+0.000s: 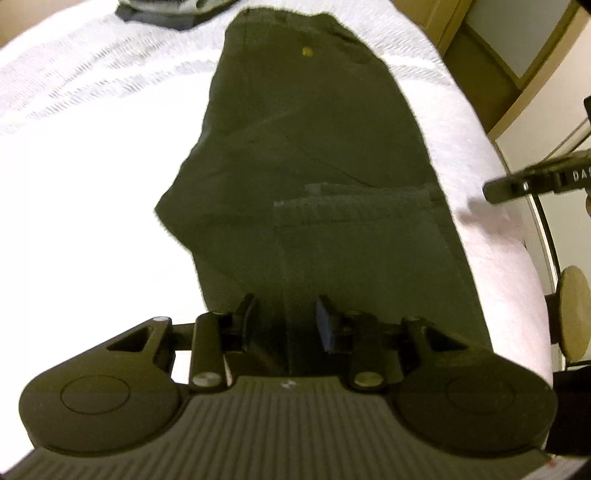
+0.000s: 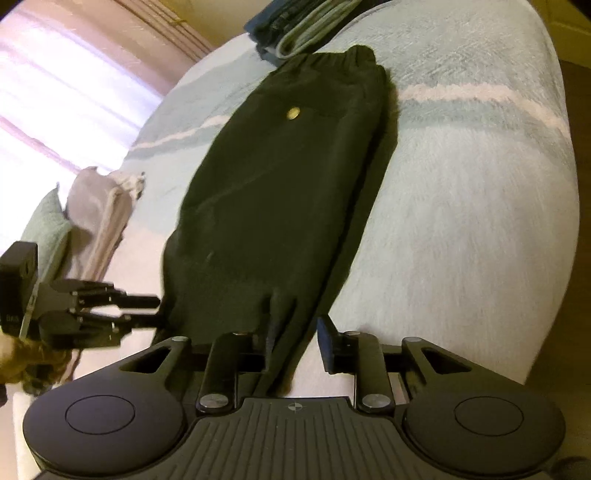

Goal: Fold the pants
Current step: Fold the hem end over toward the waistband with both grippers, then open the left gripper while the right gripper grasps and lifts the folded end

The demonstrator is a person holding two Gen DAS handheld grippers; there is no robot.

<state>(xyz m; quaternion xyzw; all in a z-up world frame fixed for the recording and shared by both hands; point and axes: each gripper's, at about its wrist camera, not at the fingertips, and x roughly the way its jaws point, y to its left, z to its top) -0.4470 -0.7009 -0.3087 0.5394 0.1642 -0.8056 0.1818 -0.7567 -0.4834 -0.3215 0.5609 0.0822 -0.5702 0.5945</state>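
Observation:
Dark olive pants (image 1: 306, 147) lie lengthwise on a white bed cover (image 1: 92, 166), waistband at the far end, a brass button (image 1: 306, 51) near it. A ribbed hem (image 1: 351, 206) crosses the cloth midway. My left gripper (image 1: 286, 321) sits over the near end, open, with fabric between its fingers. In the right wrist view the pants (image 2: 280, 184) and button (image 2: 293, 112) show again. My right gripper (image 2: 295, 345) is open at the near right edge; a puckered fold runs between its fingers, clear of the right pad. The left gripper (image 2: 157, 312) touches the pants' left edge.
A stack of folded clothes (image 2: 295, 29) lies just beyond the waistband. A grey garment (image 2: 99, 214) and a green pillow (image 2: 48, 229) rest at the left. The bed's right edge drops toward wooden furniture (image 1: 517, 55). The right gripper (image 1: 517, 184) hangs over that edge.

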